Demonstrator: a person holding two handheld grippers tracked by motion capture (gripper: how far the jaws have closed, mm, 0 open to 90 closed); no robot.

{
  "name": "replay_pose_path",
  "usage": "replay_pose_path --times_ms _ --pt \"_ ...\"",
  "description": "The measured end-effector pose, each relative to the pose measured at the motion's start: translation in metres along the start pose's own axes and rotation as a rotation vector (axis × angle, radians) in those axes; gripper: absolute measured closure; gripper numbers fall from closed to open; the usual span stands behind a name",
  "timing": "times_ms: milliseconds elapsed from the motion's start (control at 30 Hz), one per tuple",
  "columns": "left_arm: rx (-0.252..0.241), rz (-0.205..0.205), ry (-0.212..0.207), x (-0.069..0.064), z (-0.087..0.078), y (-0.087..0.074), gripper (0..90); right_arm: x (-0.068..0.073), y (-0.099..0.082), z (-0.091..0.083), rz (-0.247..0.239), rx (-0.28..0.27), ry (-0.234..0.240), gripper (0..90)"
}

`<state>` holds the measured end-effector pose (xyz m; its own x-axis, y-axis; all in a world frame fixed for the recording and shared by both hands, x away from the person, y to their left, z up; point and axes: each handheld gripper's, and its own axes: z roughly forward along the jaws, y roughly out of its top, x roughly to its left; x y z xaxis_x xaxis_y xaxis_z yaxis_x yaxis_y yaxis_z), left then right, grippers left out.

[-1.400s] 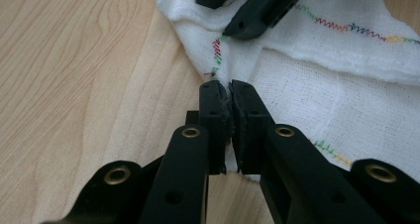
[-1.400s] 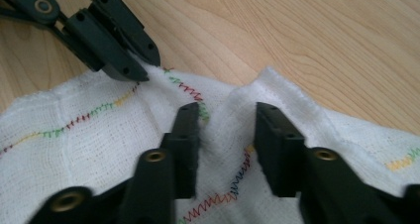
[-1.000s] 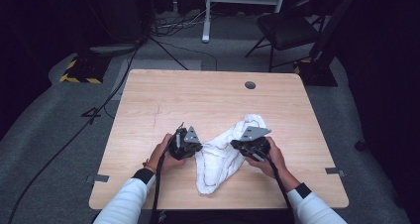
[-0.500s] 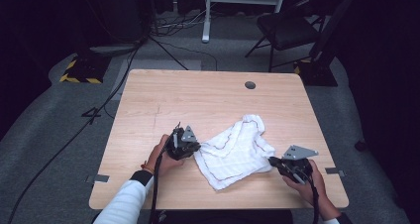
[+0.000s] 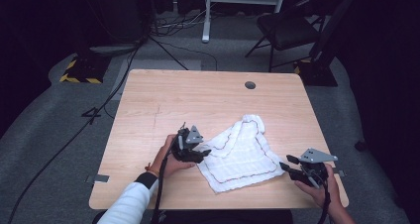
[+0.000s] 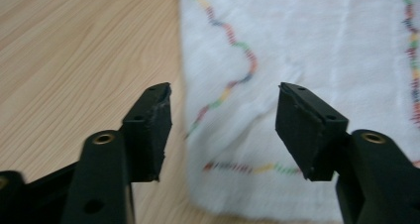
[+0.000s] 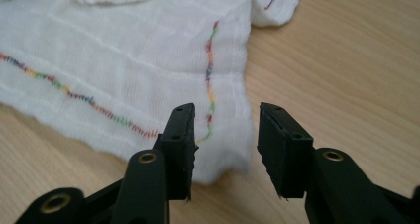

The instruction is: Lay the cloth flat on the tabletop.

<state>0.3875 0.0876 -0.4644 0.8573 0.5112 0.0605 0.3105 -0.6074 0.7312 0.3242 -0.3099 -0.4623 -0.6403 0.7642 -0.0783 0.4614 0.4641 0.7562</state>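
This looks like a recording studio or lab set up for filming rather than a home. A plain light wooden surface [image 5: 208,105] with a round cable hole [image 5: 250,85] stands alone on grey carpet [image 5: 54,130], with darkness all around it as if only the middle were lit. Black cables [image 5: 99,110] trail across the floor, a yellow-and-black hazard-striped base [image 5: 79,75] sits at the far left, and a white metal stand [image 5: 242,6] and a dark folding chair [image 5: 287,28] wait behind.
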Motion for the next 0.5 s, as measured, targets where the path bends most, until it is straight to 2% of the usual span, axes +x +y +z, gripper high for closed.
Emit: replay_pose_path --times_ms 100,167,267,333,500 --pt "0.018 0.049 -0.036 -0.011 0.015 0.011 35.3 -0.003 0.009 0.003 -0.012 -0.018 0.003 54.5" --pt "0.031 0.076 -0.062 -0.016 0.025 0.017 34.6 -0.006 0.012 0.012 -0.039 0.008 0.018 52.6" --pt "0.071 0.108 -0.073 -0.021 0.041 0.024 35.2 -0.010 0.013 0.027 -0.067 0.054 0.042 51.5" --pt "0.081 0.123 -0.088 -0.020 0.047 0.026 39.6 -0.014 0.010 0.034 -0.084 0.084 0.036 52.1" --pt "0.115 0.139 -0.102 -0.015 0.058 0.024 61.3 -0.019 -0.001 0.039 -0.085 0.123 0.052 52.4"
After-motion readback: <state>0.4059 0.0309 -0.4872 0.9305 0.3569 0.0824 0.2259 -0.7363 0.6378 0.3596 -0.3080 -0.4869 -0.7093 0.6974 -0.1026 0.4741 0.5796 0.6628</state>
